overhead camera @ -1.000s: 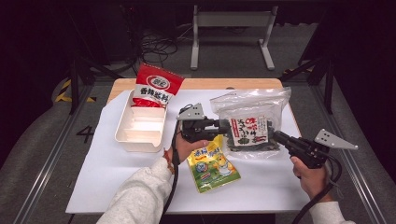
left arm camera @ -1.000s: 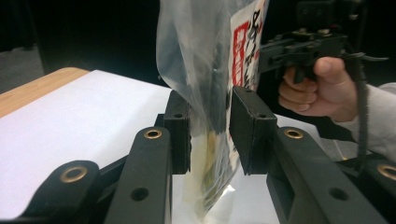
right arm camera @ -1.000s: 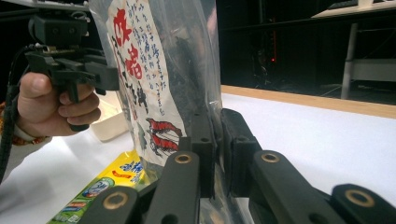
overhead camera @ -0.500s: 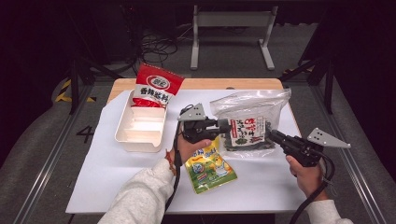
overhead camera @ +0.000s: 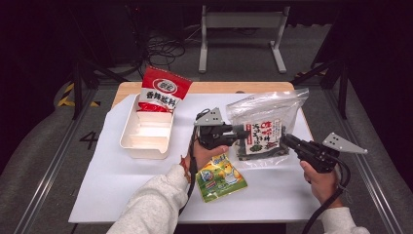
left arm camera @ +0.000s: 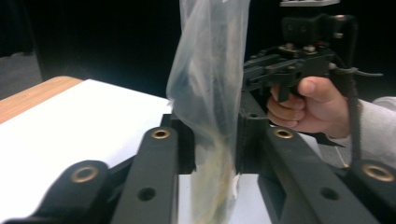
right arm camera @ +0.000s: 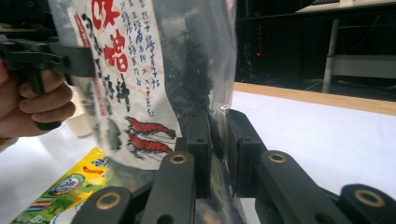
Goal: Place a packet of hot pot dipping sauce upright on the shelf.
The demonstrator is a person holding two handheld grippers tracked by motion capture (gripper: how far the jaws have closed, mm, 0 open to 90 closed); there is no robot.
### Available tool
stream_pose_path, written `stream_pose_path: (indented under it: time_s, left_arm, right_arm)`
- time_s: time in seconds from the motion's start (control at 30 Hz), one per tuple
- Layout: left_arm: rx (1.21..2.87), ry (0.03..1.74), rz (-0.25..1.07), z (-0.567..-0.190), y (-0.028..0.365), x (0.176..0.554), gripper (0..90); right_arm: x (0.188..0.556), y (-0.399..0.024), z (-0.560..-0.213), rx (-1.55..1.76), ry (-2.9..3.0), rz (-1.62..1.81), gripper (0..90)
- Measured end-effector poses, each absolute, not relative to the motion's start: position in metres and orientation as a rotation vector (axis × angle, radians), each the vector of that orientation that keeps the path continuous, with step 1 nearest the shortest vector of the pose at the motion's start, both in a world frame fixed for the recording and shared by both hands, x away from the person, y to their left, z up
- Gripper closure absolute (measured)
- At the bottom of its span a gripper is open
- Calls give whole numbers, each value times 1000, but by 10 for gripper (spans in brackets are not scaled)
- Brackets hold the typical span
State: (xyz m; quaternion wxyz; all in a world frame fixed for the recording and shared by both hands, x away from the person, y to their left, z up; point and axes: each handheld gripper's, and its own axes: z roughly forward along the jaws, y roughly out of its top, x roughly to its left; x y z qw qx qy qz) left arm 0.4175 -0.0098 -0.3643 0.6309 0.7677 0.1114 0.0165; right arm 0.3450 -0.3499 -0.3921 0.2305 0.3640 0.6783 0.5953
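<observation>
A clear bag of dried seaweed (overhead camera: 263, 131) with a red-lettered label stands raised off the white sheet between my two grippers. My left gripper (overhead camera: 242, 131) reaches in from the left; its jaws have just been closing, and in the left gripper view (left arm camera: 215, 154) the pads press on the bag (left arm camera: 210, 93). My right gripper (overhead camera: 285, 140) is at the bag's right edge. Its jaws have just been opening, and in the right gripper view (right arm camera: 219, 140) the thin edge of the bag (right arm camera: 140, 70) stands loose between the pads.
A yellow snack pouch (overhead camera: 220, 176) lies flat near the front, under my left hand. A white tray (overhead camera: 146, 146) sits at the left with a red snack bag (overhead camera: 163, 90) leaning on its far end. The white sheet (overhead camera: 107, 180) covers the wooden table.
The seaweed bag has been lifted from lying flat to more upright. The right gripper moved a little left towards the bag. The left gripper stayed at the bag's left side.
</observation>
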Motion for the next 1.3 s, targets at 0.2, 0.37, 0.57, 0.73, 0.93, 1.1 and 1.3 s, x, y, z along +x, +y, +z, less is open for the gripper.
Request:
stream_pose_path:
  time_s: [0.2, 0.37, 0.57, 0.73, 0.93, 1.1, 1.3]
  left_arm:
    - [1758, 231, 37, -360, -7, 416, 783]
    - [1745, 230, 58, -354, -5, 416, 784]
    - [1723, 238, 100, -341, 7, 417, 784]
    - [1719, 232, 132, -330, 19, 417, 785]
    - [1718, 250, 160, -325, 33, 416, 785]
    - [1732, 264, 204, -321, 52, 414, 784]
    - [1739, 288, 251, -315, 78, 413, 784]
  right_arm:
    - [346, -350, -391, 1017, 1860, 1623, 631]
    - [344, -351, -386, 1047, 1845, 1598, 469]
    - [344, -359, -385, 1087, 1845, 1556, 363]
    - [342, -353, -388, 1084, 1929, 1453, 324]
    - [341, -342, -392, 1046, 2015, 1364, 291]
    - [341, -334, -396, 1024, 2059, 1320, 270]
    - [340, -329, -399, 1014, 2088, 1293, 257]
